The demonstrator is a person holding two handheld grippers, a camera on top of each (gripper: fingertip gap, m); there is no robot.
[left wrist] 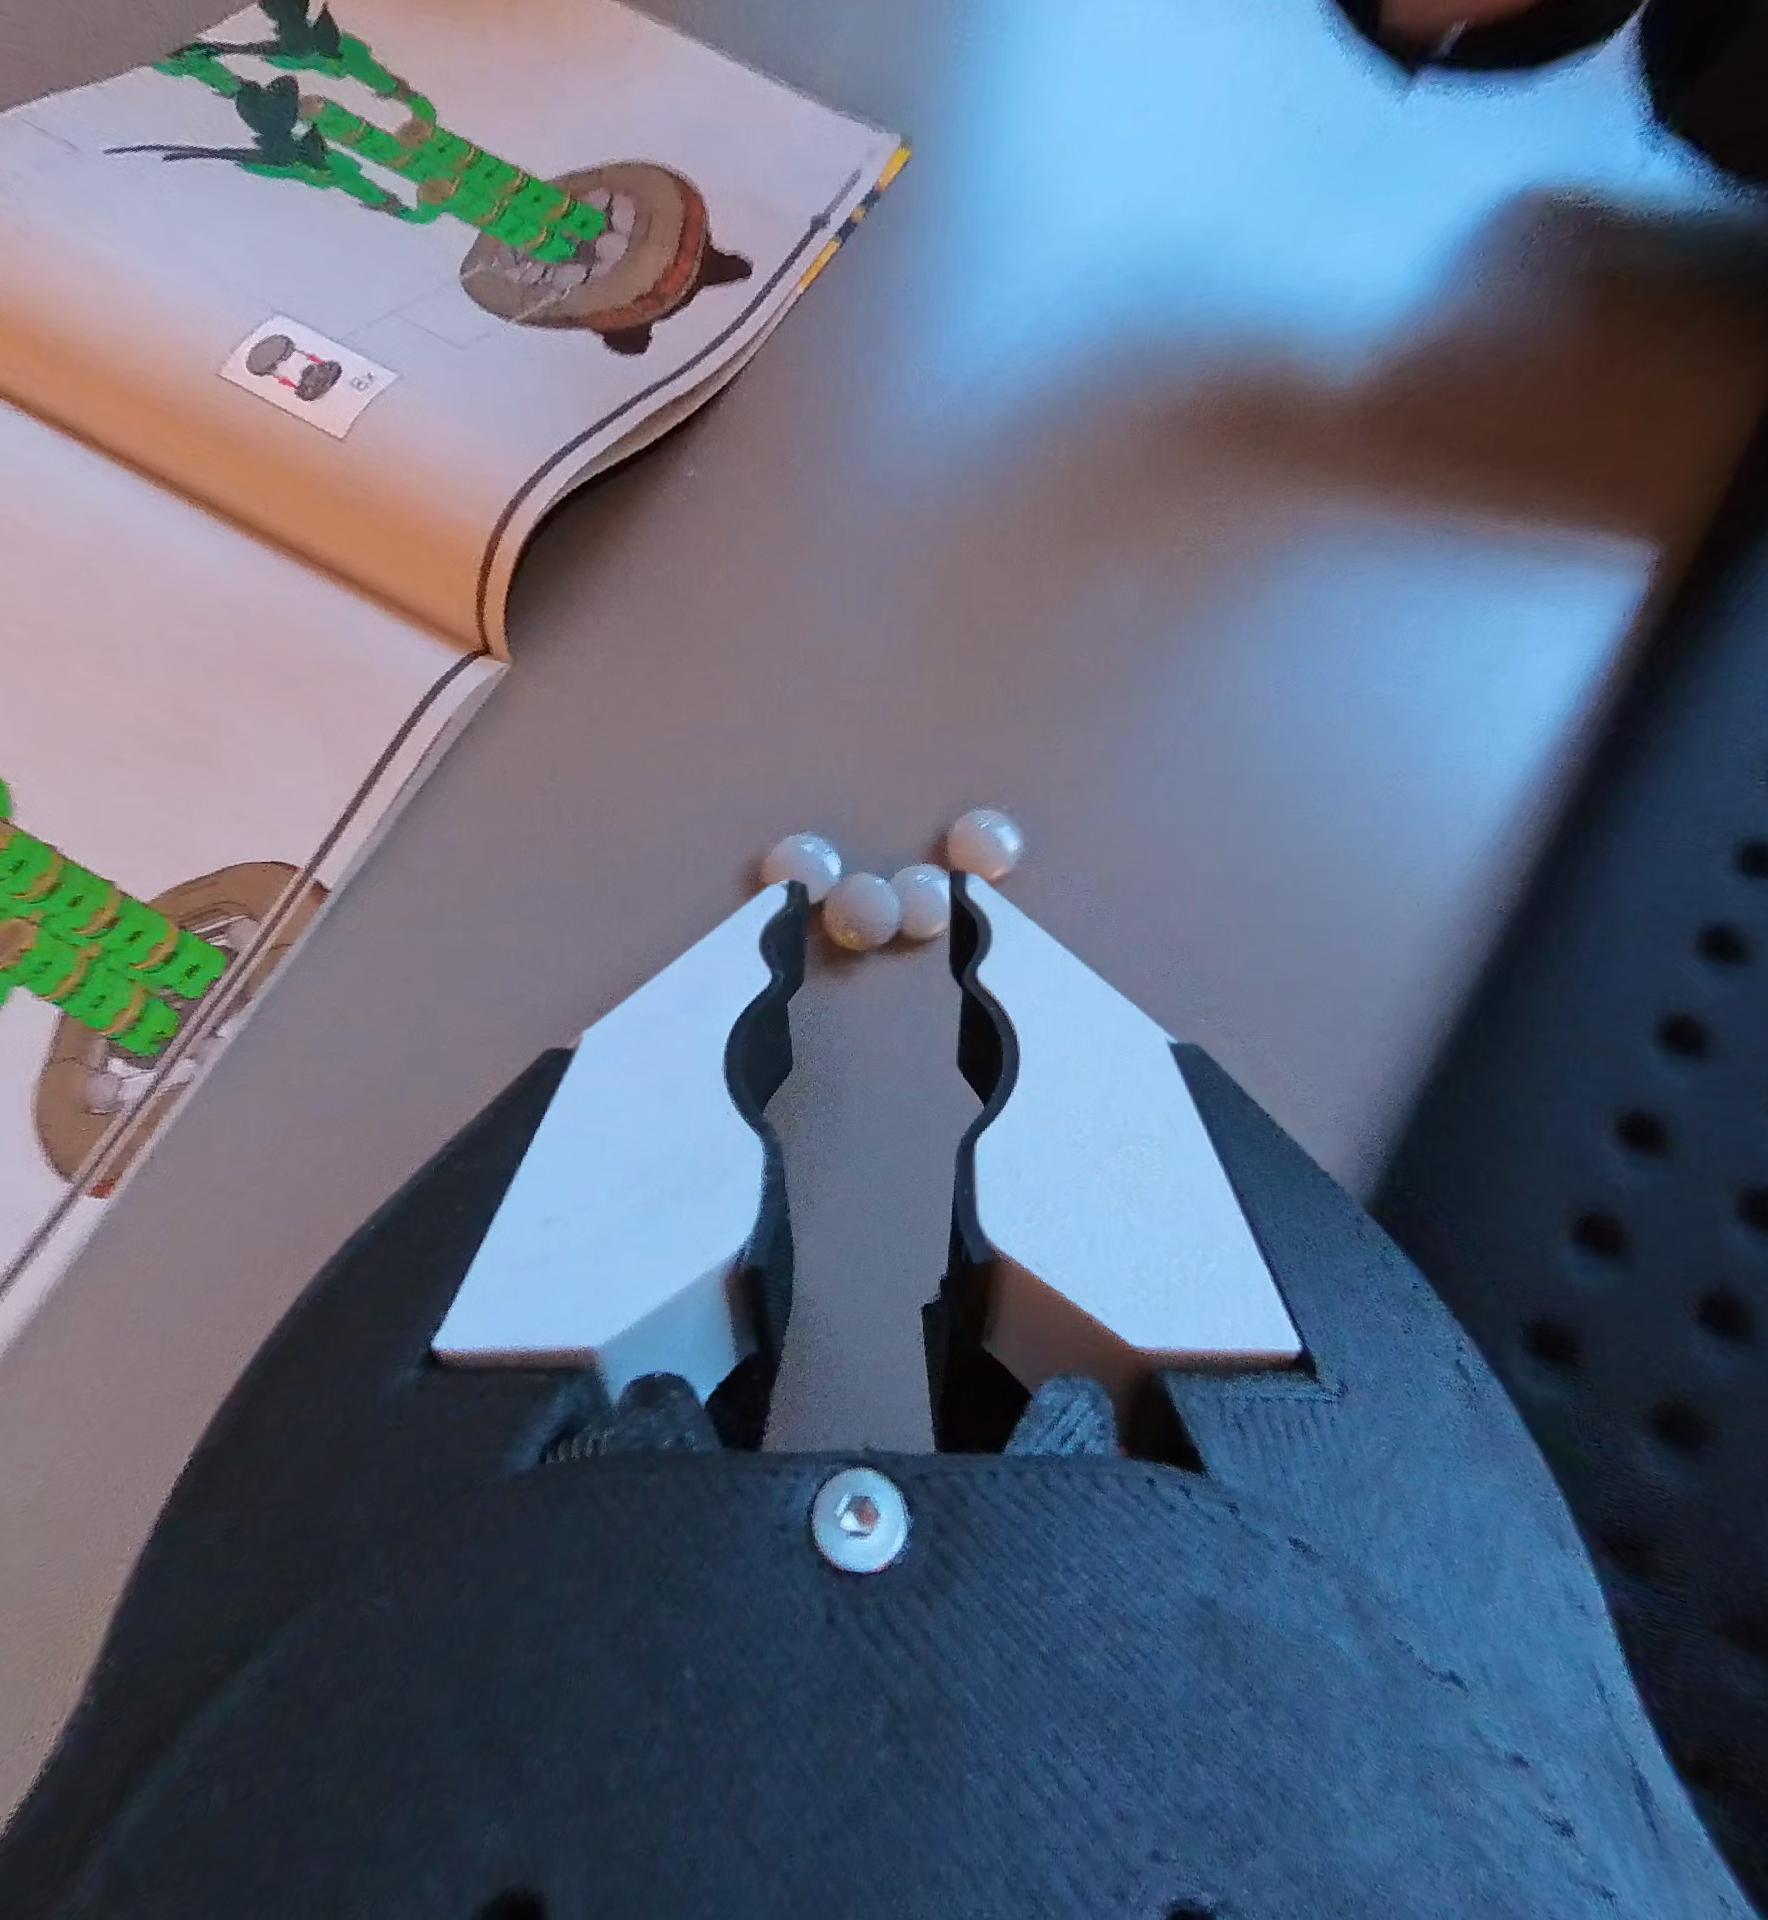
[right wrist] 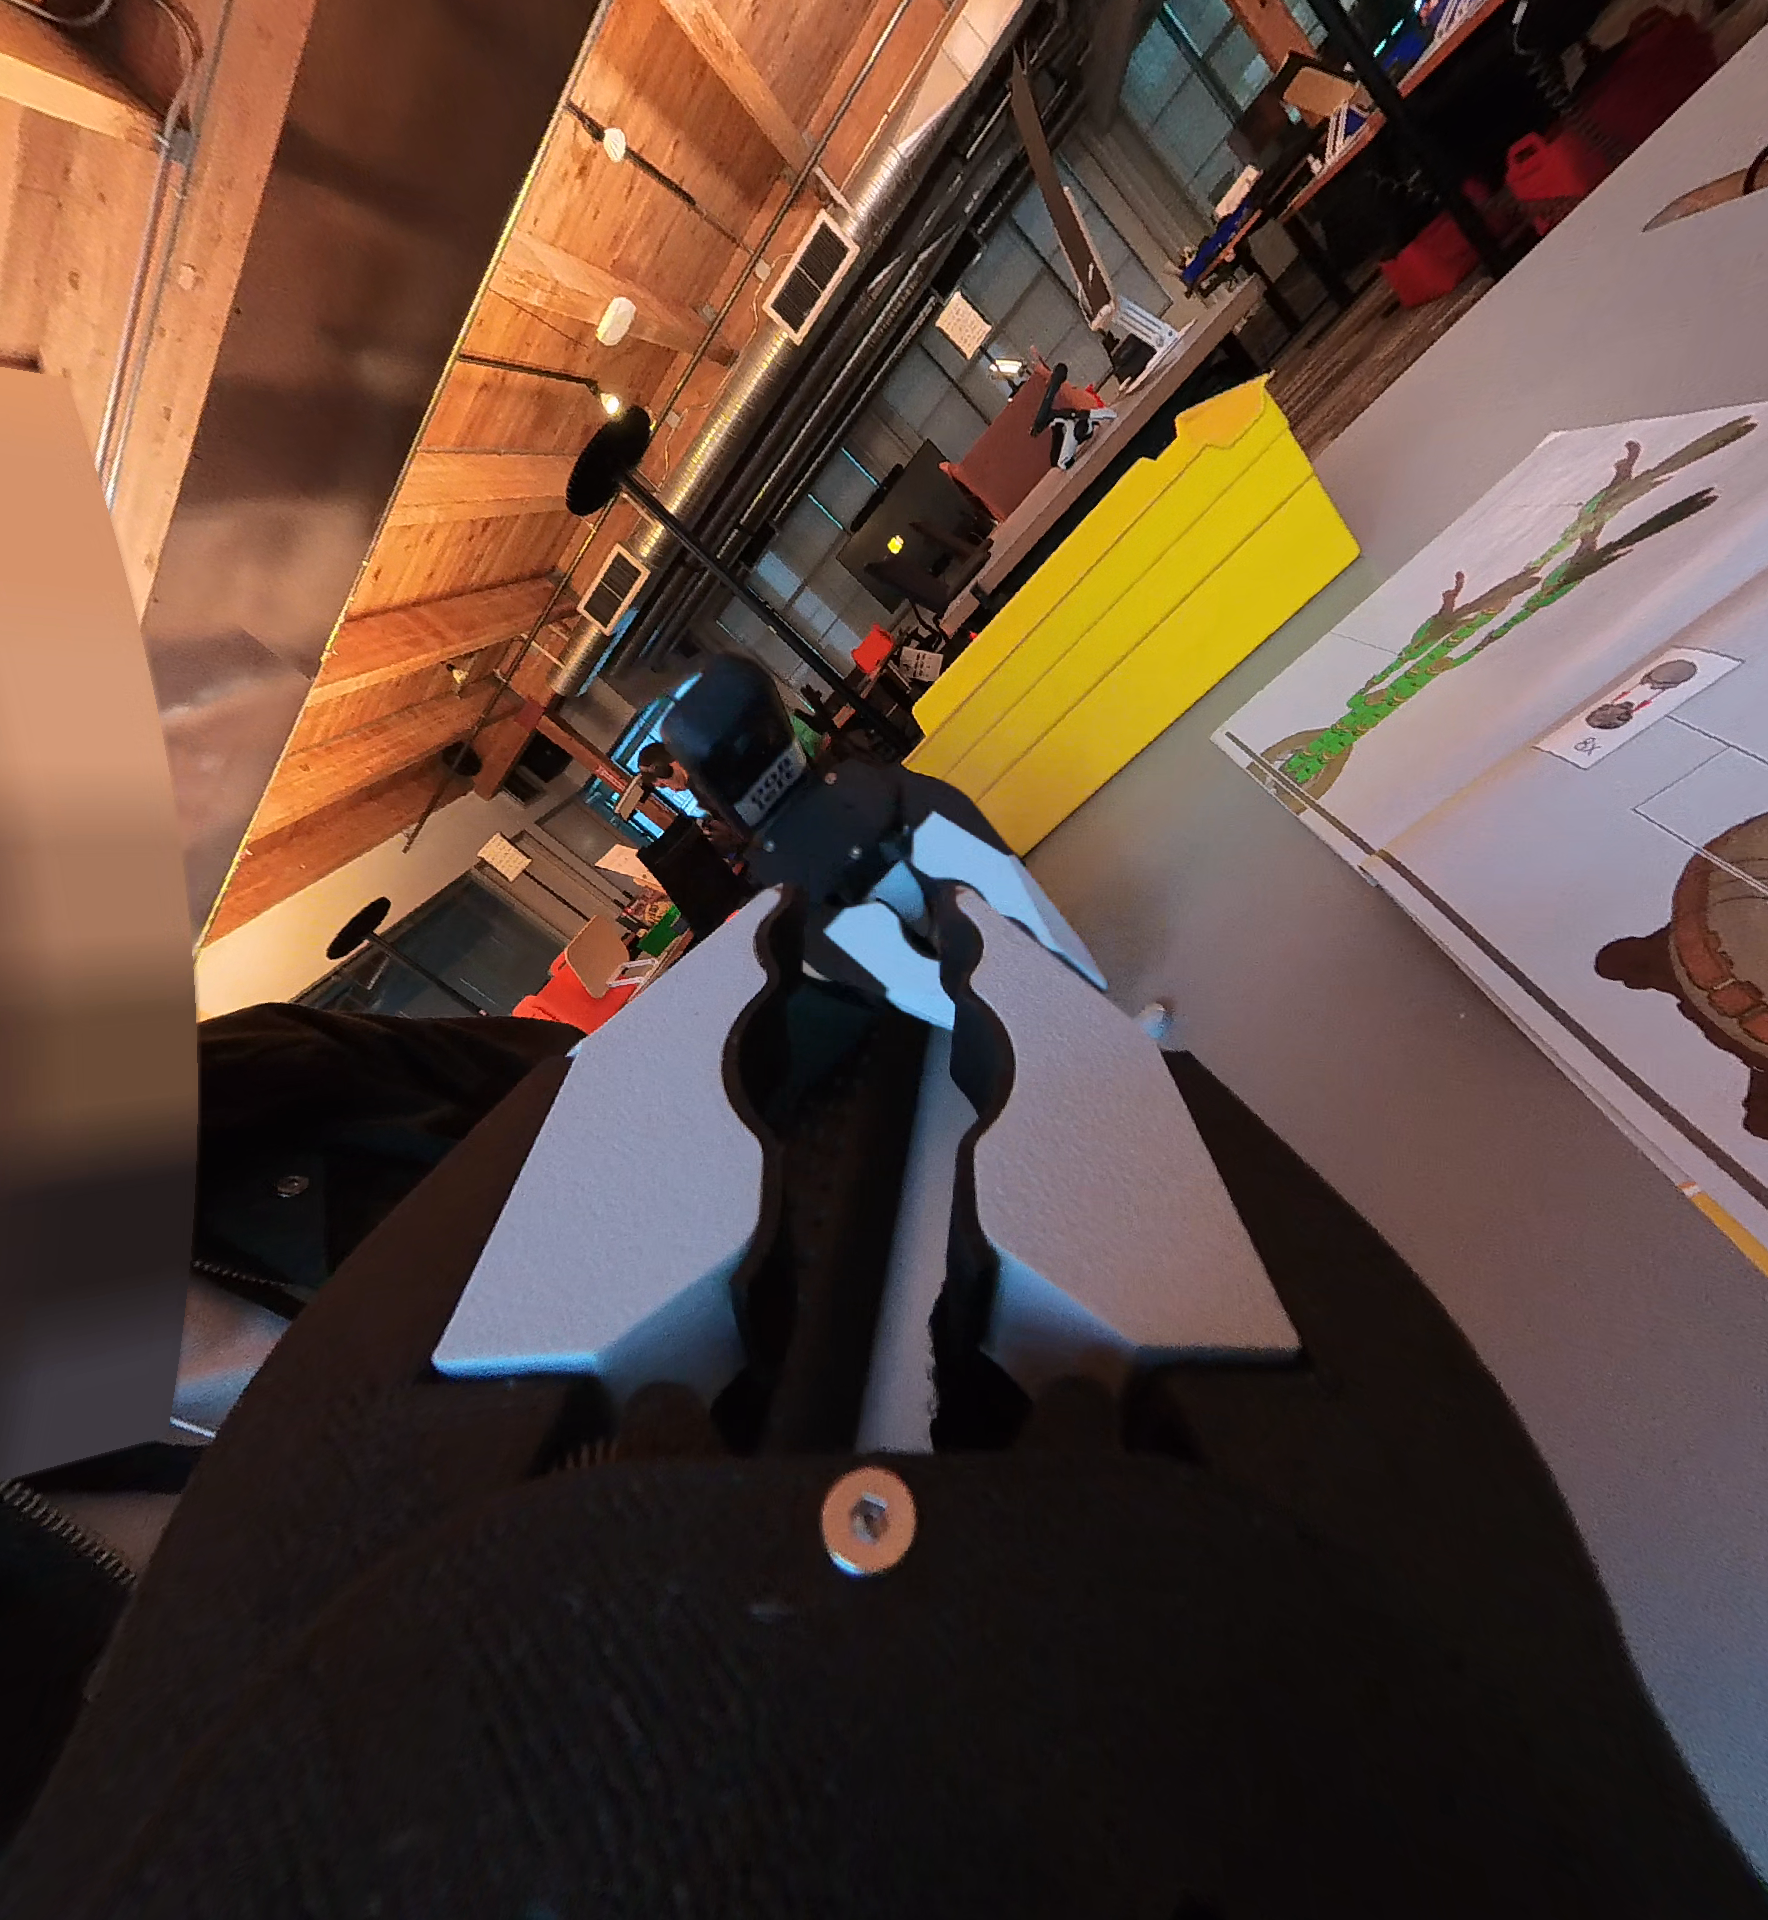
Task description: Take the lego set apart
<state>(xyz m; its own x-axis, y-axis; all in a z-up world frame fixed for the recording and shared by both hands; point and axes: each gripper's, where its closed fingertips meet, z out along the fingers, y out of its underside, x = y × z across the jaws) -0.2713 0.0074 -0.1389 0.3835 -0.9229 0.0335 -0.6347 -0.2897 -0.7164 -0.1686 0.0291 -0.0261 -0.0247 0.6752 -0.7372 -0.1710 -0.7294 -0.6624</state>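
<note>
4 small white round lego pieces (left wrist: pixel 890 883) lie loose on the grey table (left wrist: pixel 963 623), 2 between my left claw's (left wrist: pixel 878 894) parted, empty tips. Closing off-centre could squirt them rolling away. My right claw (right wrist: pixel 869 904) gapes empty, tilted.

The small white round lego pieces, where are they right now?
In the left wrist view, four small white round pieces lie on the grey table at the tips of the open left gripper, right of the open instruction booklet.
</note>
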